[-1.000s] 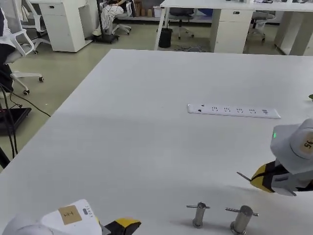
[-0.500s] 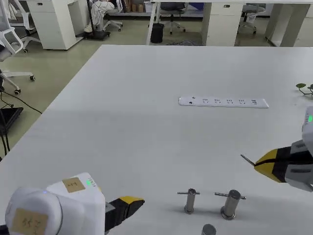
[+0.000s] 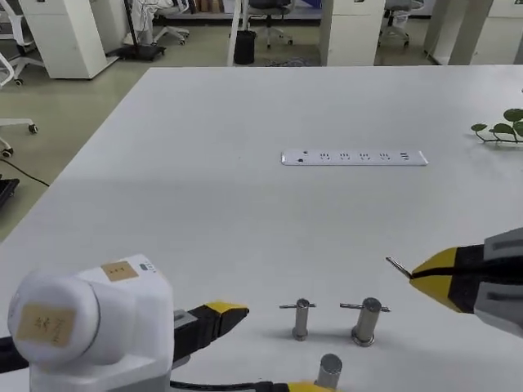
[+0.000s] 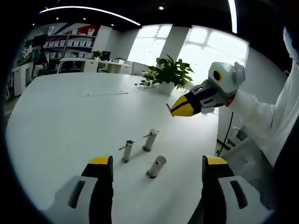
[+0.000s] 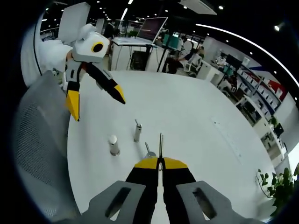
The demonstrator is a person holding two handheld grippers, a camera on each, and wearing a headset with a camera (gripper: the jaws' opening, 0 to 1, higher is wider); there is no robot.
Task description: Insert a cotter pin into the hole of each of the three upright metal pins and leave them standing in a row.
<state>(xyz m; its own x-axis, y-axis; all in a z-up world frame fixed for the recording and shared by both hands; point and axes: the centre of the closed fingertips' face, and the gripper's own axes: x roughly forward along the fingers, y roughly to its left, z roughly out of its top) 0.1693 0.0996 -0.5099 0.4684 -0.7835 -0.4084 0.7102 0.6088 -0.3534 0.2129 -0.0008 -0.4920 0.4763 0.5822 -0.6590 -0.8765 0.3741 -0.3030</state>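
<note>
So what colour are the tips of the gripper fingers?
Yellow, on black fingers; clearest in the left gripper view.

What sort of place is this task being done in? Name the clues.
Probably an open-plan office or lab: a long white table with a power strip, white desks and rolling chairs behind, and a potted plant.

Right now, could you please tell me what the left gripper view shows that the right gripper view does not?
Left gripper view: the left tool with jaws wide apart, and the right tool seen from outside, across the table. Right gripper view: the right tool's jaws shut on the cotter pin, with the left tool open beyond. Both: two fitted metal pins and the bare metal pin, standing.
</note>
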